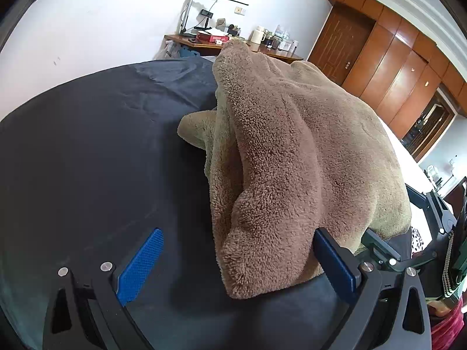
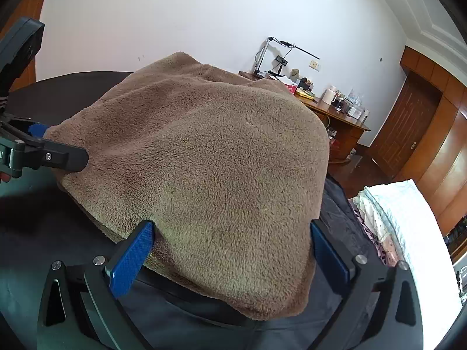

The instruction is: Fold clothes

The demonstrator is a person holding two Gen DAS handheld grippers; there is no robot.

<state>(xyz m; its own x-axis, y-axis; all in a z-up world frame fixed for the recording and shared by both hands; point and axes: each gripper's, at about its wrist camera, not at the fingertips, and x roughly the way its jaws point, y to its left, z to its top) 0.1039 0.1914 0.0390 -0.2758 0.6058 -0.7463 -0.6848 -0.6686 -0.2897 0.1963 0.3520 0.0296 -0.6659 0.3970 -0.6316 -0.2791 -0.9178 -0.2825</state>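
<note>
A brown fleece garment [image 1: 292, 160] is heaped on a dark sheet [image 1: 87, 145], bunched into thick folds. The left gripper [image 1: 242, 265] is seen with its jaws spread wide; a rolled edge of the garment lies between them, against the right-hand pad, gripped by neither. The right gripper [image 2: 230, 258] is likewise released, its jaws standing wide at either side of the garment's near edge, which fills the gap between them. Beyond both jaws, a cluttered wooden desk [image 2: 344, 116] is seen against the wall.
</note>
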